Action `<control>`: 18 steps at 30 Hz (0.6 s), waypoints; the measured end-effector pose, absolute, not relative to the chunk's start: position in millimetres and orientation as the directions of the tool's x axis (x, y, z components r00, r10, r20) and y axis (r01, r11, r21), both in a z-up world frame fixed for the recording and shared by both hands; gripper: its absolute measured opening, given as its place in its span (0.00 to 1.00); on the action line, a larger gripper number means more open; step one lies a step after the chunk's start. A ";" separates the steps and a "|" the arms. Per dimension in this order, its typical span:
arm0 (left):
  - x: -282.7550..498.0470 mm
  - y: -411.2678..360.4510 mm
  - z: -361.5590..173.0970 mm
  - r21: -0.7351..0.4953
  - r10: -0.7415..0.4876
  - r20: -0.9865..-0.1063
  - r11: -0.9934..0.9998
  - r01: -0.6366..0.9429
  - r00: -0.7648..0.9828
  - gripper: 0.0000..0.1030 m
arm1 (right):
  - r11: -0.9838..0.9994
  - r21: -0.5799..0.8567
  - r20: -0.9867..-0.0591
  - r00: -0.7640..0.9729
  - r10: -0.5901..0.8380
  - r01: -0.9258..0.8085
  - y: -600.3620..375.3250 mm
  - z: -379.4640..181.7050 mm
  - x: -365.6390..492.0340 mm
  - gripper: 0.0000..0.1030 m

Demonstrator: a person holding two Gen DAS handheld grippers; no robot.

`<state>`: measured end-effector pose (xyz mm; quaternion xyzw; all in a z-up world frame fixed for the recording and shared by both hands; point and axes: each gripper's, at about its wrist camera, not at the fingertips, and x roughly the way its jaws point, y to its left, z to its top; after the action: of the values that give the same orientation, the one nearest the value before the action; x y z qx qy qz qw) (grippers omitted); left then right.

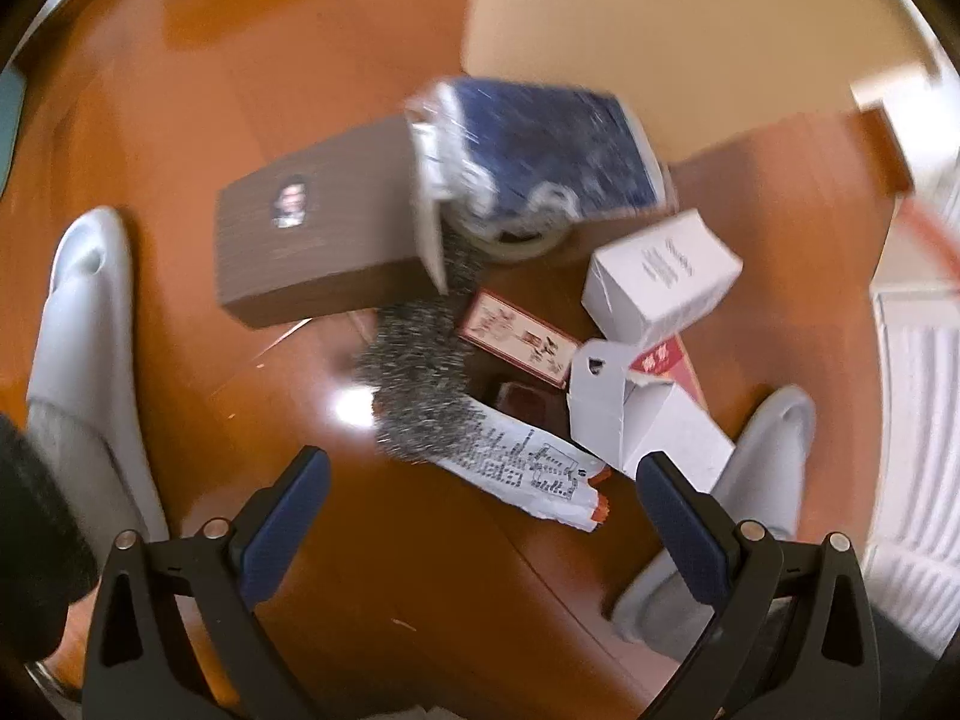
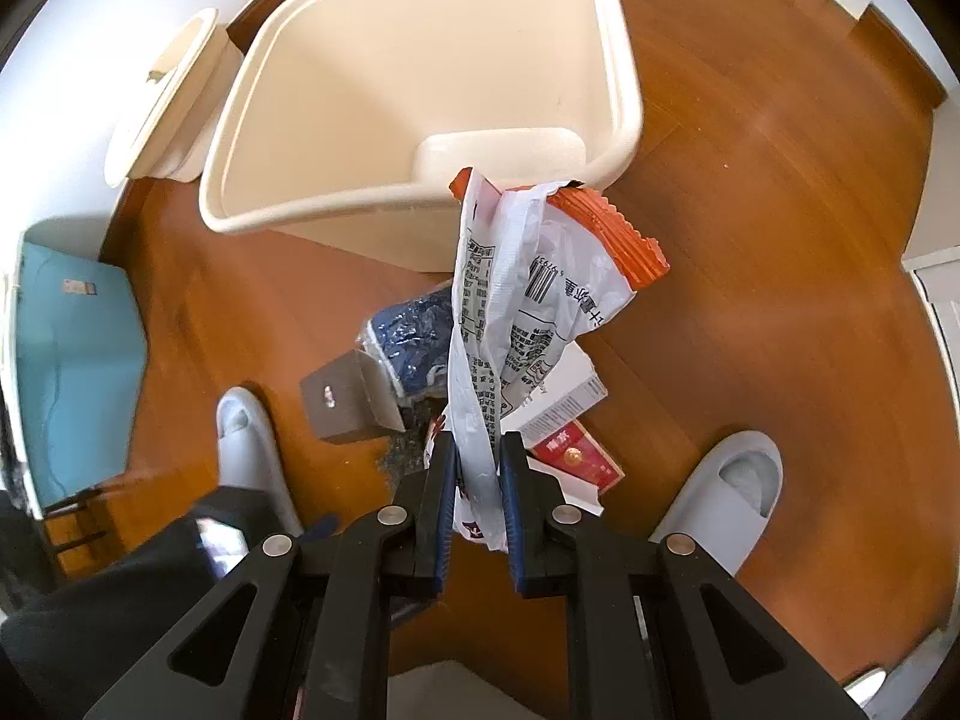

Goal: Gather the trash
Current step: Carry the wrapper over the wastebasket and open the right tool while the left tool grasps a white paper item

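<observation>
Trash lies heaped mid-frame in my left wrist view: a brown box, a blue foil pack, a white carton, a red-printed card and a printed wrapper at lower centre. My left gripper hangs above them with its jaws spread wide and nothing between them. The picture is blurred, so I judge a descent now risks closing on the floor or pinching two items at once. A slipper at the left edge and another at lower right could be nudged.

In the right wrist view, my right gripper is clenched on a white plastic wrapper with an orange edge, hanging in front of the cream bin in the upper half. The pads catch only one thin end, so it may slip out, or snag on the rim and fall outside.
</observation>
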<state>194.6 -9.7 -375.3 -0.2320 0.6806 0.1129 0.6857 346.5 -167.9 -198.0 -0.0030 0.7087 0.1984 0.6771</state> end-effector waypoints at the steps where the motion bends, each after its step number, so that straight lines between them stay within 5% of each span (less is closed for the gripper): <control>1: 196.9 -15.3 -381.4 -0.153 -0.151 -0.988 0.871 -0.466 0.043 1.00 | 0.920 0.285 -0.958 -0.081 0.274 -0.267 -168.3 -198.7 347.0 0.15; 14: 222.7 -35.6 -405.0 -0.173 -0.162 -0.985 0.860 -0.481 0.066 0.95 | 0.897 0.395 -0.919 -0.098 0.383 -0.197 -172.8 -207.4 365.7 0.16; 18: 227.1 -41.2 -417.8 -0.166 -0.175 -0.984 0.856 -0.489 0.028 0.63 | 0.896 0.410 -0.912 -0.105 0.397 -0.168 -179.2 -210.5 362.7 0.16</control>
<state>227.1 -41.2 -417.8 -0.2415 0.6876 0.1162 0.6749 362.7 -179.2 -210.5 0.0804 0.7121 0.2129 0.6642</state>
